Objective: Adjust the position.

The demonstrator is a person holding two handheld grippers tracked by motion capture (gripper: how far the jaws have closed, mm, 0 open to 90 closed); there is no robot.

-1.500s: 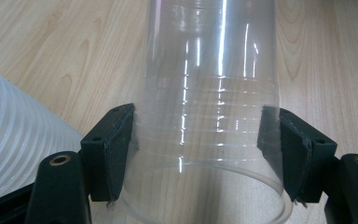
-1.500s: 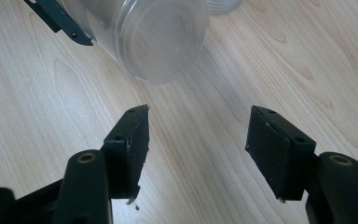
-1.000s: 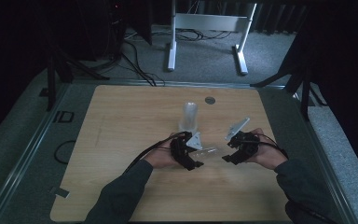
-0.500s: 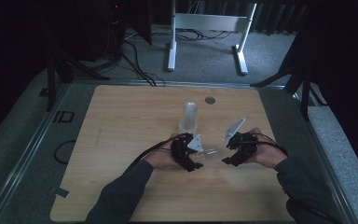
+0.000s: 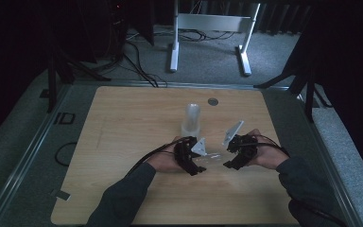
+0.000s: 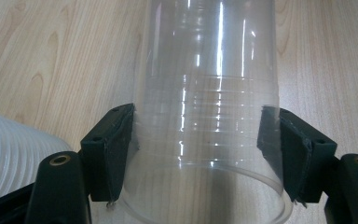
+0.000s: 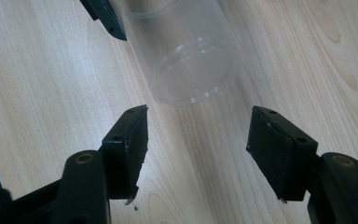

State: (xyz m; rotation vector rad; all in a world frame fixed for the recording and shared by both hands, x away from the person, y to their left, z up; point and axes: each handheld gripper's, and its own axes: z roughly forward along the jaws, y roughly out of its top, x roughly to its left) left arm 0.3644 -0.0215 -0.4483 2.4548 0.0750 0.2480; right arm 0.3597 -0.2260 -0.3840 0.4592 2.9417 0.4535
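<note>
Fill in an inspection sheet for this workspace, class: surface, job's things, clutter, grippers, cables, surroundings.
Surface: wooden table, bare pale wood, with a small round grey disc near the far edge.
Job's things: a clear plastic cup lying on its side; a stack of clear cups standing upright behind the hands.
Clutter: nothing seen.
Grippers: left gripper has its pads against the clear plastic cup's sides; right gripper is open, its jaws have just been opening, nothing between them.
Cables: black cables trail from both grippers; more lie on the floor.
Surroundings: dark room, grey carpet, white metal stand beyond the table.
</note>
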